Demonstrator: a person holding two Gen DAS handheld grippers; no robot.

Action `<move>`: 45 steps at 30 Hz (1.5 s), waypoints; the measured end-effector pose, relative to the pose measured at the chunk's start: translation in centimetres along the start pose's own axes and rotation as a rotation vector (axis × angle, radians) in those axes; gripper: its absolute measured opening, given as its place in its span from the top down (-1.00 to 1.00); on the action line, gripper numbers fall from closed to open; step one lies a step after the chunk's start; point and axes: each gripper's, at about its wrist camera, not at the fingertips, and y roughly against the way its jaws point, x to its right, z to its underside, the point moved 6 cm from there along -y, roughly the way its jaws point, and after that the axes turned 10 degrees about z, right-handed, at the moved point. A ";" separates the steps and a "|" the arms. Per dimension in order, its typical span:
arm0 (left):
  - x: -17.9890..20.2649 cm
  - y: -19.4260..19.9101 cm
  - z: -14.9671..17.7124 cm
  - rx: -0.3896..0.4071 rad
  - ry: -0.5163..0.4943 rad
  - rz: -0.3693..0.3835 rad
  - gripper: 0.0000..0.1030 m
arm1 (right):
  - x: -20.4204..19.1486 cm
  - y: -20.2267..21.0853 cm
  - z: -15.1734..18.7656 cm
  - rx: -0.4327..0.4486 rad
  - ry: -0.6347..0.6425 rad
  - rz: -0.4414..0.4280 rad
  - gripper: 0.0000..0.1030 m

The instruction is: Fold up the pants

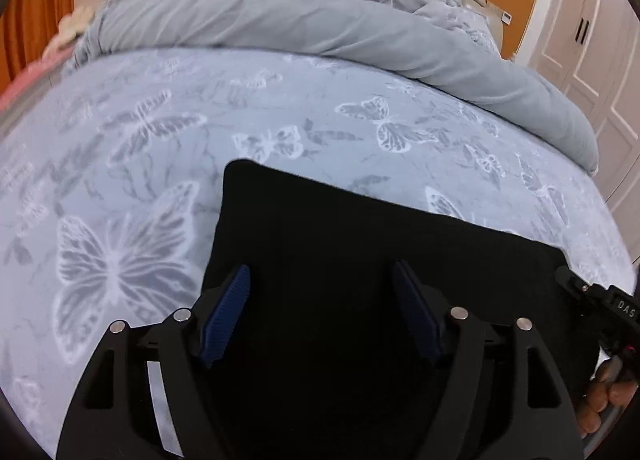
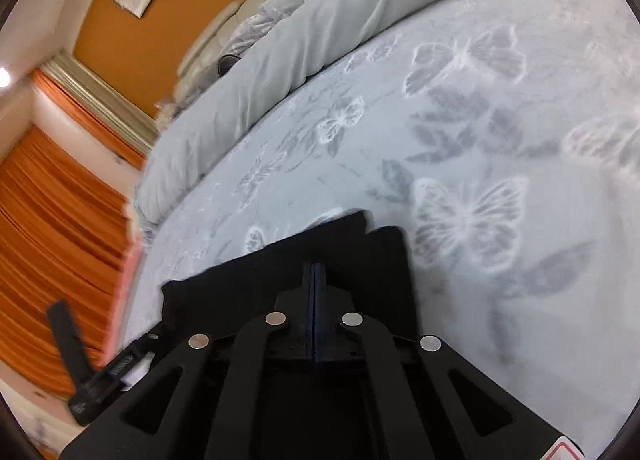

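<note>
- The left gripper (image 1: 322,292) stands with its two ribbed blue pads (image 1: 228,312) spread wide apart, released, holding nothing; it sits over the black folded pants (image 1: 360,236), though I cannot tell whether the pads touch the cloth.
- The right gripper (image 2: 315,272) has its dark pads pressed flat together, clenched; black fabric lies all around the tips, but I cannot tell if any is pinched between them.
- The pants (image 2: 280,272) lie flat on the pale blue butterfly-print bedsheet (image 1: 168,131), a matte, near-rectangular slab with one rounded corner and a second layer's corner peeking out beyond it.
- A plain grey-blue rolled duvet (image 1: 304,23) runs across the bed beyond the pants, well apart from them.
- Bare sheet spreads wide between the pants and the duvet, and off to both sides.
- Orange curtains (image 2: 52,227) hang past the bed's edge.
</note>
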 end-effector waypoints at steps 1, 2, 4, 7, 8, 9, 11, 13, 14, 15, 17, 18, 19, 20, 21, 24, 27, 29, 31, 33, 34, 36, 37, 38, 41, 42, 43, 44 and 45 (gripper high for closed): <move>0.8 1.9 0.0 0.026 -0.011 0.024 -0.23 | -0.4 1.2 0.1 0.019 0.017 0.004 1.00; 1.1 3.2 -0.1 0.045 -0.017 0.055 -0.23 | -1.2 3.2 0.6 0.036 0.049 -0.029 1.00; 1.3 6.4 0.7 0.074 -0.029 0.104 -0.35 | -2.2 6.6 2.5 0.043 0.124 -0.072 1.00; 0.4 8.9 4.5 0.020 -0.001 0.152 -0.38 | -2.2 8.1 6.7 -0.032 0.221 -0.059 1.00; -0.3 8.2 6.6 -0.038 0.010 0.154 -0.38 | -1.2 7.4 7.9 -0.060 0.237 -0.009 1.00; -0.8 7.6 7.7 -0.064 0.010 0.142 -0.31 | -0.2 7.0 8.5 -0.072 0.238 0.018 1.00; -1.7 6.5 9.2 -0.064 -0.013 0.094 -0.07 | 1.0 6.6 8.6 -0.073 0.173 -0.034 1.00; -1.1 7.1 9.2 -0.042 -0.060 0.056 -0.07 | 0.7 7.8 8.4 -0.070 0.155 0.017 1.00; -0.7 7.7 9.2 -0.039 -0.073 0.030 -0.07 | 0.3 8.8 8.5 -0.060 0.173 0.060 1.00; -0.4 8.4 9.2 -0.040 -0.073 0.021 -0.07 | -0.2 9.6 8.8 -0.049 0.195 0.106 1.00; 0.3 10.7 9.6 -0.040 -0.062 0.043 -0.11 | -0.6 12.1 9.3 -0.029 0.245 0.176 1.00; 0.5 11.9 9.9 -0.038 -0.068 0.026 -0.19 | -0.6 13.6 9.8 -0.019 0.261 0.182 1.00; 0.6 13.2 10.3 -0.032 -0.079 0.008 -0.23 | -0.7 15.7 10.5 -0.009 0.271 0.184 1.00; 0.9 15.1 11.0 -0.019 -0.101 -0.002 -0.25 | -0.8 17.6 11.3 0.001 0.279 0.185 0.99; 0.9 16.0 11.4 -0.014 -0.110 -0.012 -0.26 | -0.9 19.2 12.1 0.010 0.288 0.185 0.99; 1.4 19.7 13.4 -0.010 -0.136 -0.042 -0.29 | -0.7 22.7 14.7 0.042 0.307 0.188 0.88; 1.5 22.8 15.7 -0.012 -0.144 -0.077 -0.39 | -0.8 25.4 17.6 0.075 0.329 0.209 0.85; 1.7 24.9 17.7 -0.004 -0.150 -0.106 -0.53 | -0.4 26.6 19.5 0.098 0.323 0.218 0.85; 2.1 26.1 19.1 0.001 -0.156 -0.106 -0.53 | 0.4 27.2 21.1 0.125 0.287 0.206 0.85; 2.6 27.1 21.0 0.007 -0.185 -0.126 -0.53 | 1.5 26.8 22.6 0.121 0.253 0.231 0.81; 2.7 27.3 21.6 0.012 -0.195 -0.132 -0.53 | 1.6 26.0 23.3 0.079 0.238 0.242 0.80; 2.9 27.1 23.0 0.009 -0.214 -0.143 -0.53 | 1.3 25.4 23.8 0.040 0.217 0.190 0.80; 2.8 26.9 23.6 0.006 -0.211 -0.142 -0.53 | 1.1 25.4 23.8 0.047 0.228 0.197 0.80; 2.6 26.5 24.1 -0.003 -0.196 -0.123 -0.53 | 0.7 25.6 23.8 0.074 0.262 0.233 0.80; 2.4 25.8 24.3 -0.005 -0.174 -0.104 -0.53 | -0.7 26.2 24.1 0.148 0.370 0.316 0.80; 2.5 25.8 24.3 0.002 -0.180 -0.103 -0.53 | -1.1 26.3 24.2 0.159 0.388 0.321 0.79; 2.7 25.9 24.1 0.017 -0.195 -0.109 -0.53 | -1.7 26.4 24.4 0.164 0.407 0.316 0.78; 2.9 26.1 24.1 0.031 -0.207 -0.119 -0.53 | -1.9 26.5 24.6 0.163 0.417 0.312 0.73; 3.0 26.3 24.1 0.048 -0.217 -0.127 -0.53 | -2.1 26.5 24.8 0.164 0.431 0.317 0.68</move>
